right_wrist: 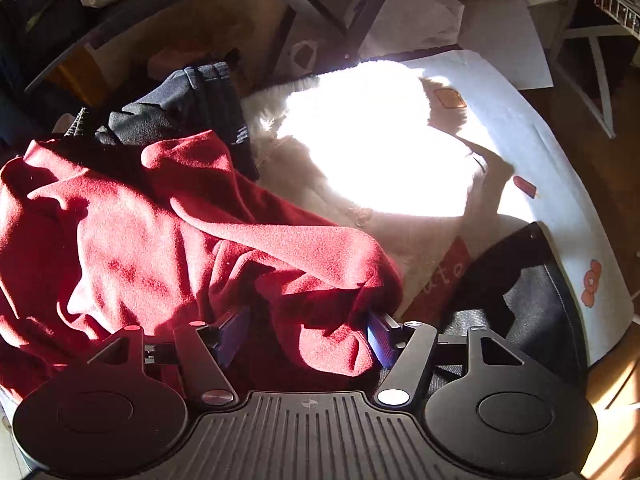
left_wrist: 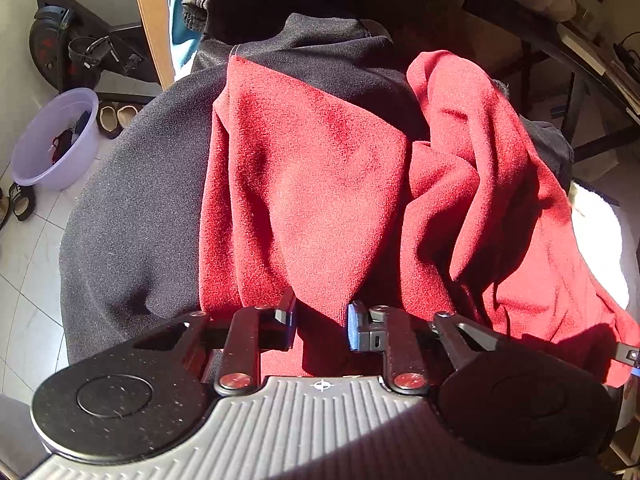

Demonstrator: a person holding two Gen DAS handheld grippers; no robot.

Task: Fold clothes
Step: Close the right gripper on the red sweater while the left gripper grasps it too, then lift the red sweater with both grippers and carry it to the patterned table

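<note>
A crumpled red garment (left_wrist: 320,168) lies over a dark grey padded surface (left_wrist: 136,220), with a black garment (left_wrist: 320,52) beneath its far end. At the near hem my left gripper (left_wrist: 320,318) is shut on a fold of the red cloth, and creases run into the narrow gap between its jaws. In the right wrist view the same red garment (right_wrist: 160,240) is bunched at the left. My right gripper (right_wrist: 308,334) stands open, its jaws wide apart, with a lobe of red cloth lying loose between them.
A lilac basin (left_wrist: 56,140) with clothes, slippers (left_wrist: 116,116) and an exercise bike (left_wrist: 60,40) stand on the tiled floor to the left. To the right lie a sunlit white fleecy cloth (right_wrist: 376,140), a dark folded garment (right_wrist: 188,108) and a black mesh item (right_wrist: 532,300). Table legs (right_wrist: 304,4) stand behind.
</note>
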